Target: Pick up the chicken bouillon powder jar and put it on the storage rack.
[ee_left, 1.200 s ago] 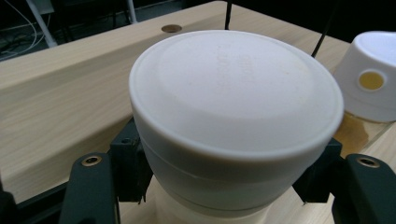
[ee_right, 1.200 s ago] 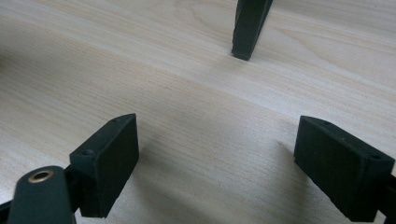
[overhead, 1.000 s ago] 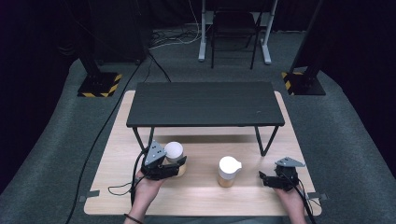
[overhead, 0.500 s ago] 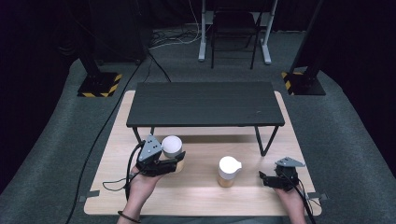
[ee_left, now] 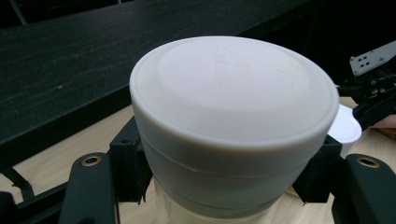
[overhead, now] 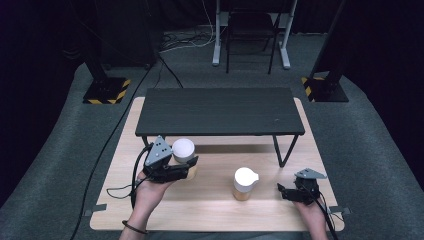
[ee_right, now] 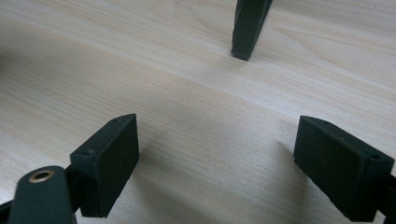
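While the right gripper (overhead: 289, 191) rests low at the lower right of the table (overhead: 210, 212), its jaws gape wide over bare wood. Left of centre, the left gripper (overhead: 187, 167) has its jaws clamped on a white-lidded jar (ee_left: 233, 126); a second jar (overhead: 245, 183) stands mid-table, before the black shelf (overhead: 220, 111).

White-lidded jar (ee_left: 233, 135) sat clamped between left gripper (ee_left: 229, 179) jaws, lid level. Black shelf top (ee_left: 84, 70) ran behind jar. Second white lid (ee_left: 346, 128) and other gripper (ee_left: 373, 93) lay beyond jar, at right.
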The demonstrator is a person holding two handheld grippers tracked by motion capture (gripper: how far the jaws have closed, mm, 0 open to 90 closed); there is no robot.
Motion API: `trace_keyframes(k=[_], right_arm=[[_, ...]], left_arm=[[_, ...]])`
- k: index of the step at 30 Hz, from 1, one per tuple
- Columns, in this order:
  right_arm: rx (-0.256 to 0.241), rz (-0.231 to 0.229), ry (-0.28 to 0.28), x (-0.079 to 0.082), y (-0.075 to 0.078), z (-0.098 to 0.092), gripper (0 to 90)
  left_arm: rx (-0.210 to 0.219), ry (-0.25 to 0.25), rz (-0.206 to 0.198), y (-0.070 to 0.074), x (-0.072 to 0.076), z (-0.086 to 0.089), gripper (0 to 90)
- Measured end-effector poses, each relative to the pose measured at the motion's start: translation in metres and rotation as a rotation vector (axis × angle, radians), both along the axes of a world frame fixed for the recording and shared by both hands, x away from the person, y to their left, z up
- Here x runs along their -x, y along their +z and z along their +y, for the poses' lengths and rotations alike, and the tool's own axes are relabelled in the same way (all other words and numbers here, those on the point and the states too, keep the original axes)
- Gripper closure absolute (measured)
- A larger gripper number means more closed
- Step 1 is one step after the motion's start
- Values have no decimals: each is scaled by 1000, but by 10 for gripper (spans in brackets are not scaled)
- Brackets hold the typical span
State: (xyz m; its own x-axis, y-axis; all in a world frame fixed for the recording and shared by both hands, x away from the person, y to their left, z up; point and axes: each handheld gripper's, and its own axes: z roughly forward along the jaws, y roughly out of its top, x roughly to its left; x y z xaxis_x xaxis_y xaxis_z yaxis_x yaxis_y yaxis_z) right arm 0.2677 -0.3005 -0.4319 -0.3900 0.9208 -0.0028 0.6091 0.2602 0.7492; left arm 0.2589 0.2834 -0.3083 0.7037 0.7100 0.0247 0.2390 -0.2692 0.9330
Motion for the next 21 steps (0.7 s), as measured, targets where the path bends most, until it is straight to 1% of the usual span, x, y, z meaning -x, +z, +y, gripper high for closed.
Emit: trace_keyframes(k=[4,5,6,7,8,9,10,11,14,15,18,21], right_arm=[[-1,0,0,0,0,0,131],[0,0,1,0,0,0,131],[0,0,1,0,0,0,131],[-1,0,0,0,0,0,131],[0,0,0,0,0,0,131],[0,0,0,0,0,0,131],[0,0,0,0,0,0,131],[-1,-1,0,0,0,0,132],[-3,0,0,0,0,-1,132],[-3,0,0,0,0,-1,132],[-3,0,0,0,0,-1,131],[-3,0,0,0,0,-1,131]], left_arm=[[8,1,-8,8,-1,2,341],[12,-1,-10,12,-3,3,341],[12,-1,-10,12,-3,3,341],[17,-3,-8,17,-4,4,342],[17,-3,-8,17,-4,4,342],[21,-7,-10,22,-7,5,342],[21,-7,-10,22,-7,5,342],[25,-12,-12,27,-9,6,341],[19,-17,-16,35,-12,5,342],[19,-17,-16,35,-12,5,342],[14,-16,-21,41,-15,5,342],[21,-26,-17,48,-20,6,342]])
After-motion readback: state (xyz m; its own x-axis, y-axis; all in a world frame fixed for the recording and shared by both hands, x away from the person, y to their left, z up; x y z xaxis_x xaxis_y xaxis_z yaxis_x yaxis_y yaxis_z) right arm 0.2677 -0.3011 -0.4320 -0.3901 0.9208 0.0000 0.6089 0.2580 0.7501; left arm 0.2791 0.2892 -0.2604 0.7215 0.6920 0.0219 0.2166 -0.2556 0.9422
